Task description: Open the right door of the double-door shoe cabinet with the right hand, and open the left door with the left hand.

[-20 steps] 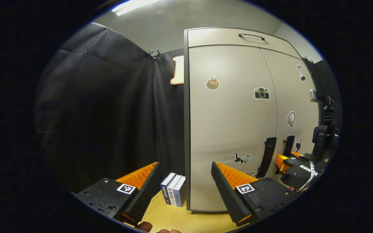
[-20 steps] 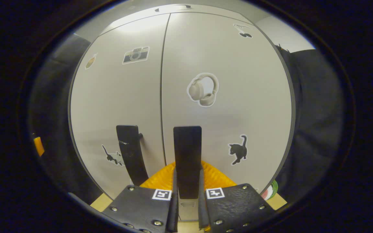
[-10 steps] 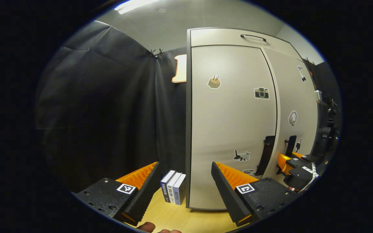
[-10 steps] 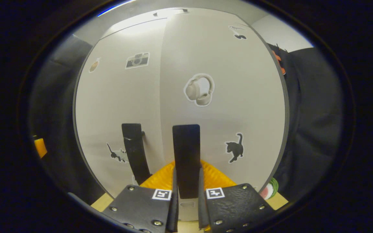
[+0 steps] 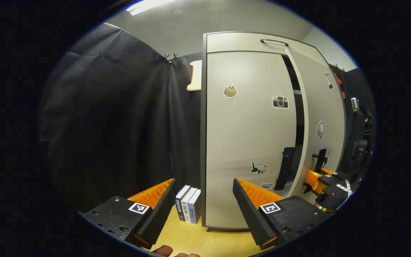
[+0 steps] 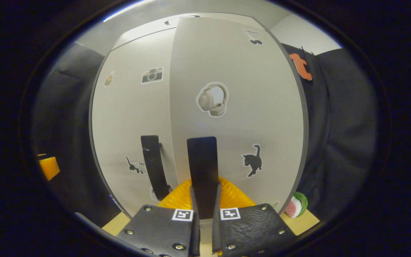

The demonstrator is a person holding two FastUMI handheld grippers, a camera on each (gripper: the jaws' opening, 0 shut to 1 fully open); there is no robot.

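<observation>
Black textured housings with silver screws; square black-and-white markers; ribbed fingers.

books left of shoe cabinet, right door ajar beside left door

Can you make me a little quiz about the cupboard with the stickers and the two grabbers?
1. True or false: the pale grey right door of the sticker-covered shoe cabinet is ajar.
2. Which black vertical handle does the right gripper clamp: A) the right door's handle, B) the left door's handle?
3. Fill in: the left gripper has its jaws ____, holding nothing, in front of the pale grey left door.

Key: 1 true, a dark gap shows between the doors. 2 A. 3 open.
</observation>
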